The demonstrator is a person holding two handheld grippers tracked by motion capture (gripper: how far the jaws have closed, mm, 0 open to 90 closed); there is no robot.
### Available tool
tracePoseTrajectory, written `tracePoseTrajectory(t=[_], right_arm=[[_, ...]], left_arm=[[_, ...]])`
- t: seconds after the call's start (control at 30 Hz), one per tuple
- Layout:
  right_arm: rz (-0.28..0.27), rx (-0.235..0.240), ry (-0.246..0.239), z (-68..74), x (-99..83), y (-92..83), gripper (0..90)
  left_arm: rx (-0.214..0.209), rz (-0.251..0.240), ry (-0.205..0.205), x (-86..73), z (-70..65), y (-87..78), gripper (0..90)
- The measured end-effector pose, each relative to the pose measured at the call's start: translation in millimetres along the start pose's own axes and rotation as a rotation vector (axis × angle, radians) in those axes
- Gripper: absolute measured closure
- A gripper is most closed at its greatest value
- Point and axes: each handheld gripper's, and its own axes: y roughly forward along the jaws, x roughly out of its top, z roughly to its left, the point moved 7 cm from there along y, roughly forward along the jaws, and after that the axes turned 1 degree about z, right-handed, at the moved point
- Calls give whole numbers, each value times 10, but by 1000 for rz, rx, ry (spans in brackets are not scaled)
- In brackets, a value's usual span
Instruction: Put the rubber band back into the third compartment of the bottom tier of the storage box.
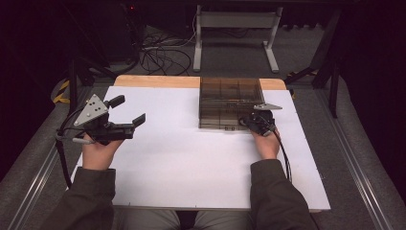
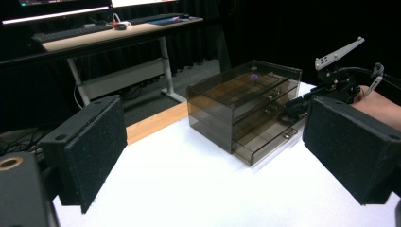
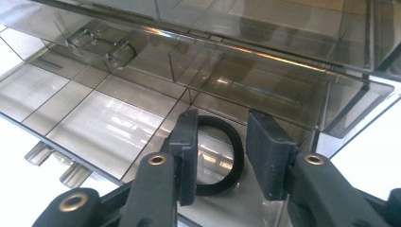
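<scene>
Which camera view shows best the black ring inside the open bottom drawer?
The right gripper view: the black ring lies flat in a drawer compartment, close up, between the right tool's parted jaws. In the high view and the left gripper view, the tool and the smoky organizer are visible, but the ring cannot be made out.

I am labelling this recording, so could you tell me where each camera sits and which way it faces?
High view: above the person's side, looking forward and down on the white table; forearms, hands, left gripper and right gripper show.
Left gripper view: between its own open jaws, facing the smoked drawer box and the right gripper.
Right gripper view: close over the open bottom drawer, jaws straddling a black ring.
All share the drawer box.
</scene>
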Motion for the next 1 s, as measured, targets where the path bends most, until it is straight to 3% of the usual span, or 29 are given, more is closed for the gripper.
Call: tracePoseTrajectory(t=[0.67,1.0], right_arm=[[-33,72,33,137,46,-115,543],[-67,94,38,194,100,-197,439]], left_arm=[[5,-14,-5,21,31,-41,78],[5,-16,-11,25,36,-50,78]])
